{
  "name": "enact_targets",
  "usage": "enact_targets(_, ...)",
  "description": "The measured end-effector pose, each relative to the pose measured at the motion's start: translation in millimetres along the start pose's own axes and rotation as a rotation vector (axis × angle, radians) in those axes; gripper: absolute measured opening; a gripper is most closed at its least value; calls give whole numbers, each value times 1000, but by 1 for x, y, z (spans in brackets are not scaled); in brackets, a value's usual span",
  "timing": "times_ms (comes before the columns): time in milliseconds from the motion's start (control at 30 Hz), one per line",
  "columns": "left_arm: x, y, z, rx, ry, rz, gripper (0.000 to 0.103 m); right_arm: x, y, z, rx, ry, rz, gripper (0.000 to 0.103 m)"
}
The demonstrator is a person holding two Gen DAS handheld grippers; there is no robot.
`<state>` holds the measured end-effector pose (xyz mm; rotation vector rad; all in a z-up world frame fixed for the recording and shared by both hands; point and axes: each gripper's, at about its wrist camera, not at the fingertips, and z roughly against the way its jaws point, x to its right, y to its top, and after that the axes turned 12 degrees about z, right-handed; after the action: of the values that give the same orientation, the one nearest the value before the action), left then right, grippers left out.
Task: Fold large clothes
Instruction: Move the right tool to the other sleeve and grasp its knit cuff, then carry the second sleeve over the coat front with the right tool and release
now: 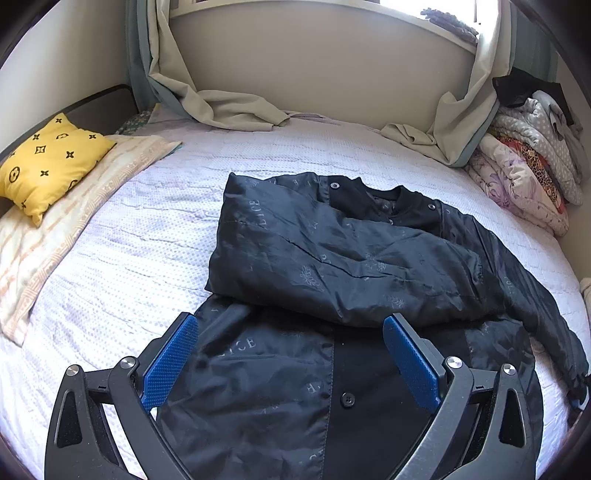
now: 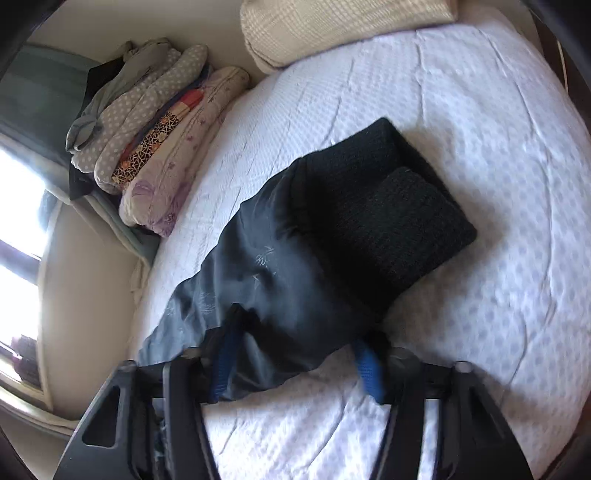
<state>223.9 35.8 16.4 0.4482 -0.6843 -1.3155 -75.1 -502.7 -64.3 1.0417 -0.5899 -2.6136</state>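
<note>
Black tongs (image 1: pixel 290 354) with blue ribbed pads (image 1: pixel 171 360) and silver screws (image 1: pixel 453 362).

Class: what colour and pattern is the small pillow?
Yellow pillow with black monogram shapes; clearest in left wrist view.

White quilted bed (image 1: pixel 147 229), yellow pillow (image 1: pixel 48 162), beige curtains (image 1: pixel 207 99), bright window (image 1: pixel 424 7), folded quilts (image 2: pixel 155 147)

The jacket (image 1: pixel 332 258) ran off the lower edge of the left wrist view, its hem unseen. In the right wrist view the right gripper (image 2: pixel 299 354) was blurred at the bottom, its tips buried under the sleeve (image 2: pixel 258 266), so whether the pads pressed the cloth could not be told.
</note>
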Motion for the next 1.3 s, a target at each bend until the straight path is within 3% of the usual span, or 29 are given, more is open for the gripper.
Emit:
enact_targets(33, 0, 1, 1, 2, -1, 4, 102, -1, 2, -1, 1, -14, 12, 26)
enact_targets(133, -4, 6, 5, 17, -1, 17, 102, -6, 7, -1, -1, -6, 46, 14)
enact_targets(233, -6, 12, 11, 43, 5, 24, 102, -29, 9, 17, 46, -31, 163, 11)
enact_targets(400, -6, 18, 22, 89, 25, 8, 102, -110, -4, 56, 174, -116, 504, 10)
enact_targets(600, -7, 24, 32, 114, 19, 4, 102, -224, -60, 98, 349, -132, 902, 10)
enact_targets(800, -19, 34, 33, 111, 4, 51, 102, -324, -139, 116, 430, -32, 1265, 10)
enact_targets(900, -26, 37, 28, 89, -7, 75, 102, -364, -187, 103, 373, 45, 1427, 10)
enact_targets(1033, -38, 40, 20, 45, -26, 121, 102, -389, -256, 67, 257, 93, 1619, 9)
enact_targets(1300, -54, 46, 8, -7, -39, 186, 102, -380, -363, -14, 40, 24, 1829, 10)
